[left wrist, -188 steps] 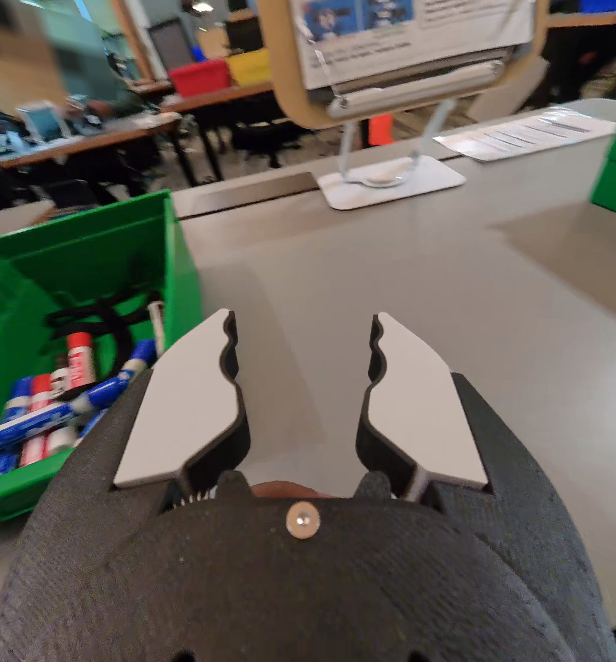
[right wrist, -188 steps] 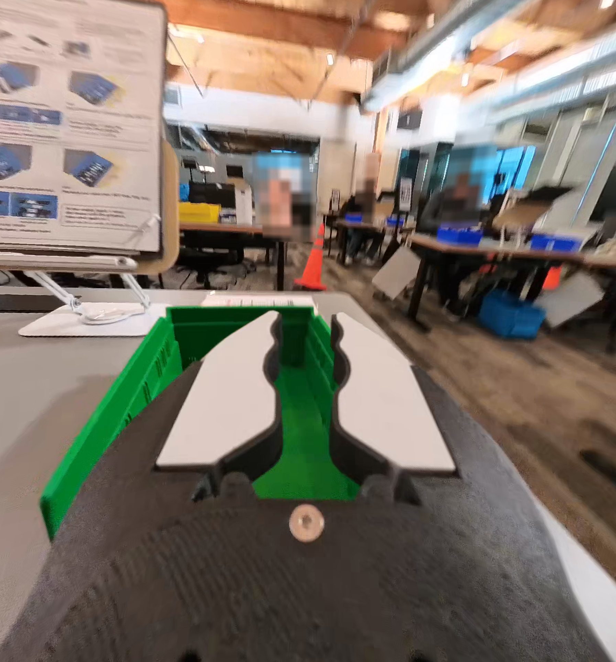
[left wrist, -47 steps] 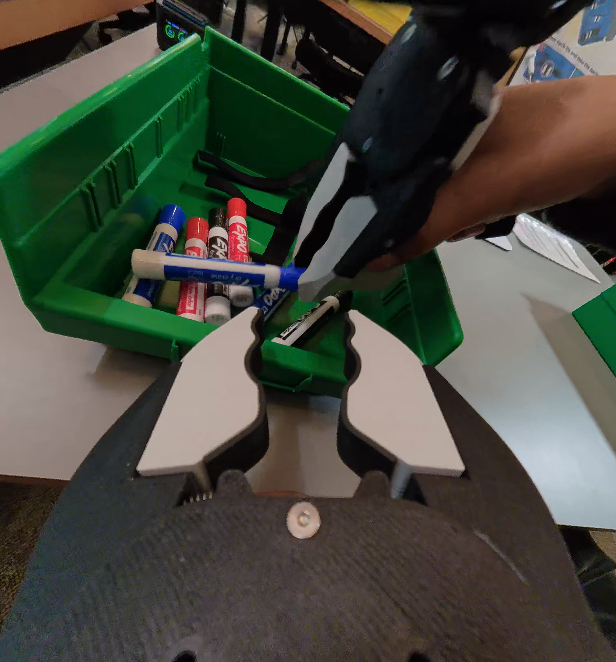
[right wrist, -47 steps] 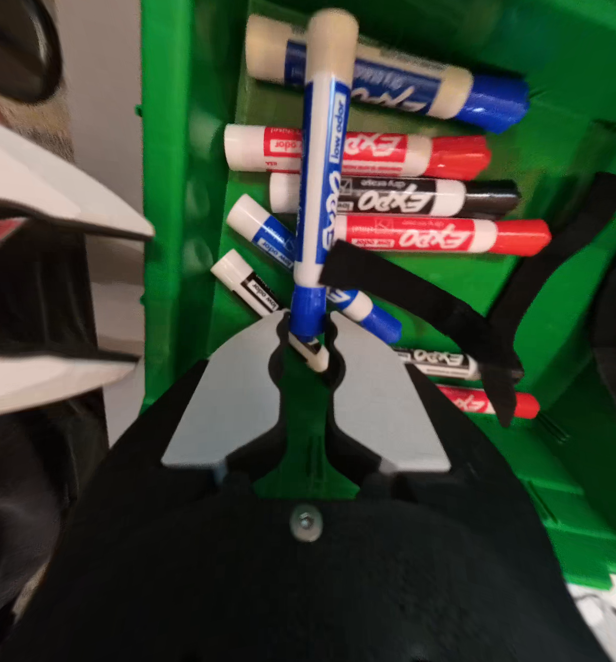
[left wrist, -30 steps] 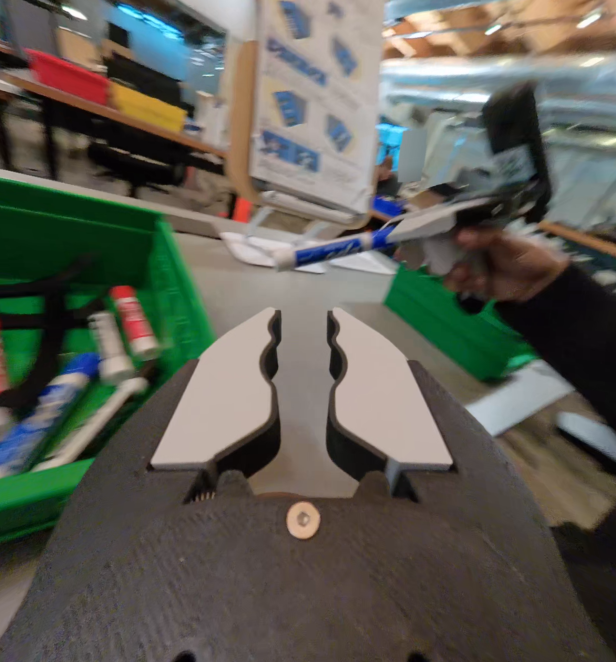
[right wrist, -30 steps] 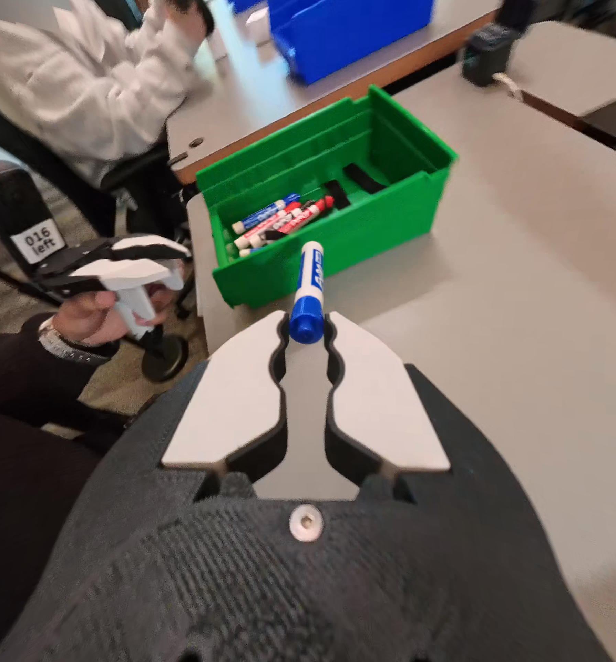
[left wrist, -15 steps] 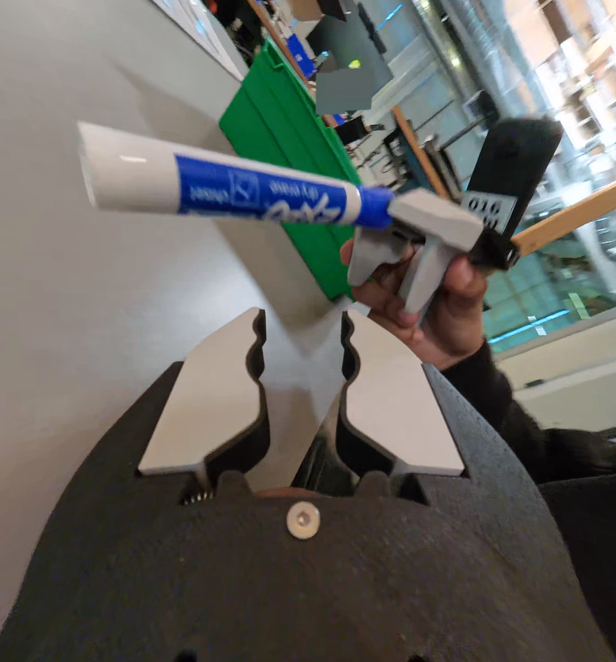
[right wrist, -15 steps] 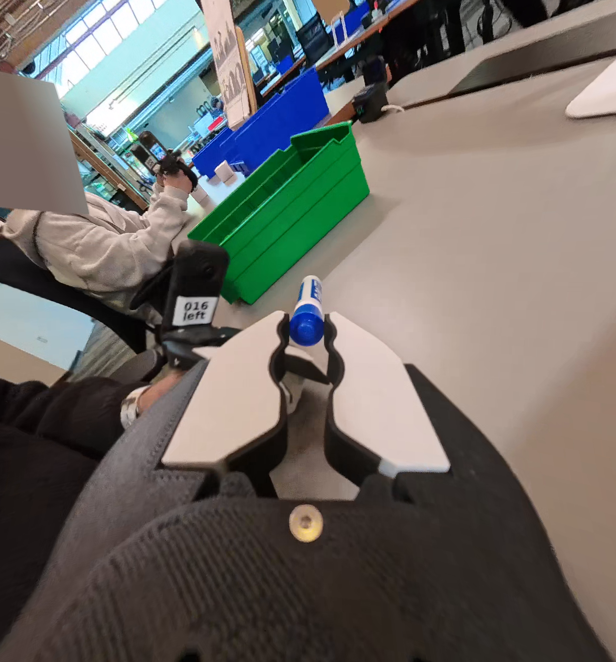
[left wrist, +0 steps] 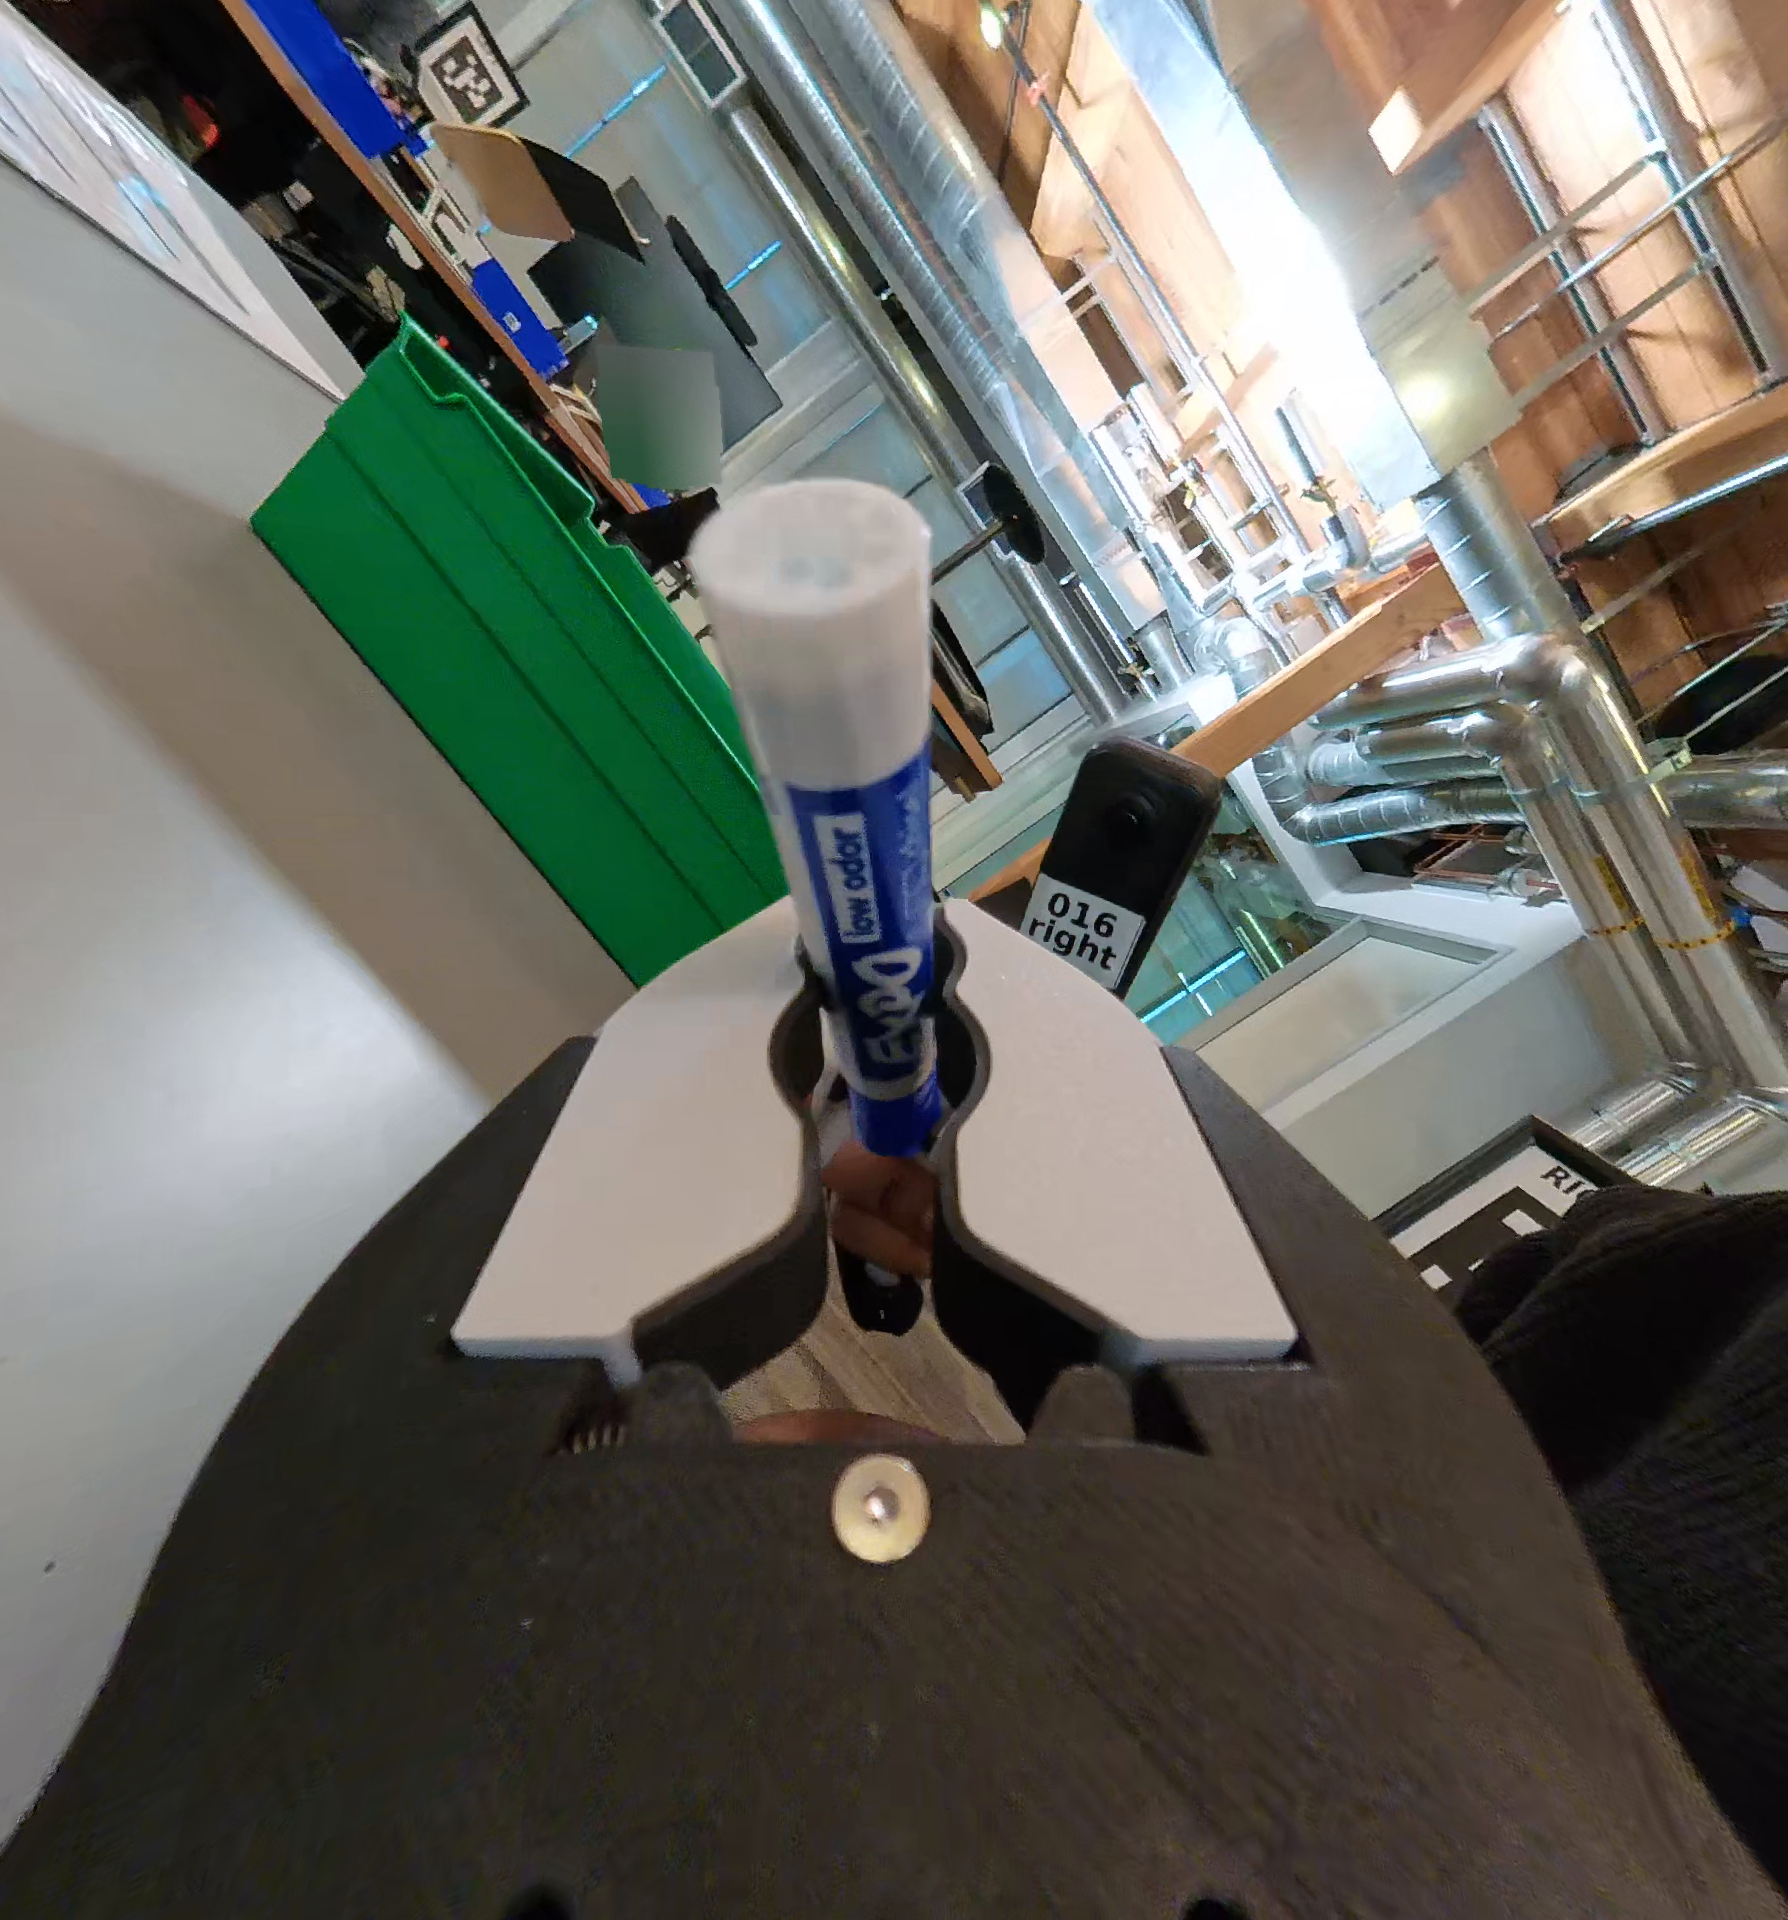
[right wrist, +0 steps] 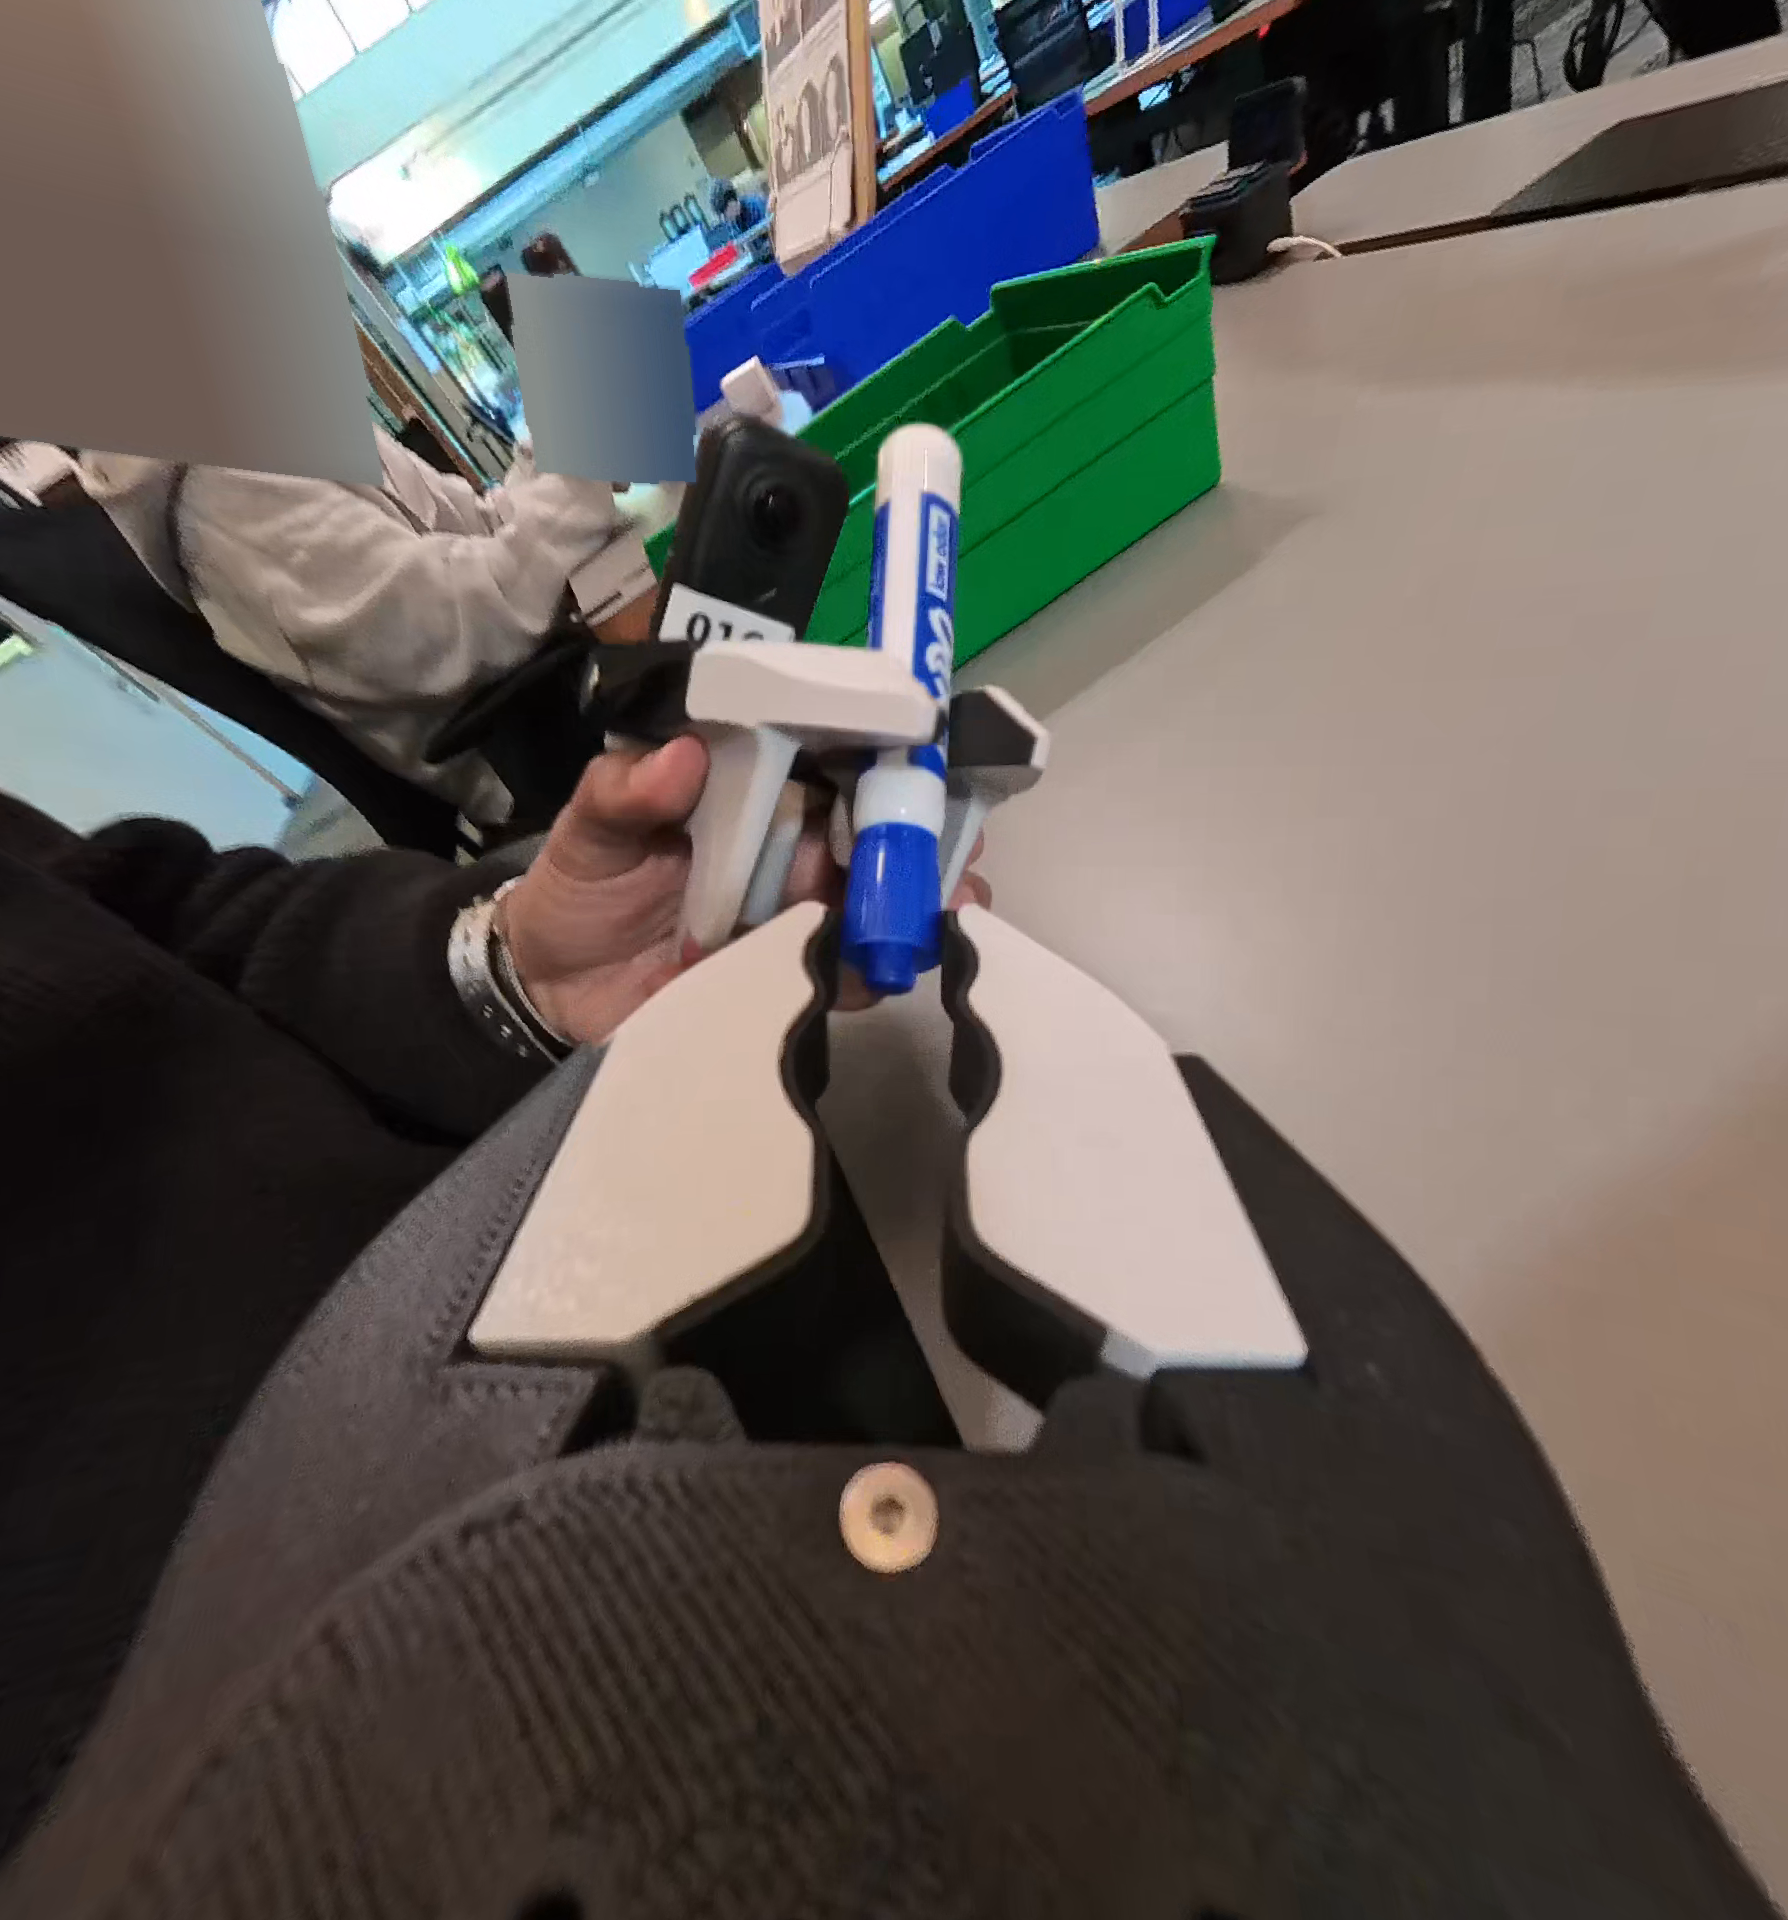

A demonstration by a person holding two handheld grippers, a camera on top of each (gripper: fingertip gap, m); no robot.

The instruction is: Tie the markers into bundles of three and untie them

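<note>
A blue-and-white dry-erase marker point(left wrist: 848, 831) is held in the air between both grippers. My left gripper point(left wrist: 874, 966) is shut on the marker's barrel, whose white butt end points up and toward the camera. In the right wrist view the marker point(right wrist: 916, 582) stands nearly upright, blue cap point(right wrist: 885, 894) down. My right gripper point(right wrist: 885, 920) is shut on that cap at its fingertips. The left gripper point(right wrist: 931, 717) shows there too, clamped across the barrel just above the cap, held by a hand point(right wrist: 609, 883).
A grey table point(right wrist: 1492, 727) lies under the grippers. One green bin point(right wrist: 1056, 468) stands on its far side; another green bin point(left wrist: 516, 665) shows in the left wrist view. Blue bins point(right wrist: 921, 239) sit behind. A seated person in a light top point(right wrist: 350, 582) is at the left. My left and right fingertips are right by each other.
My left gripper, open below the marker half a second ago, has closed on its barrel. My right gripper keeps hold of the blue cap, and the marker has turned more upright.
</note>
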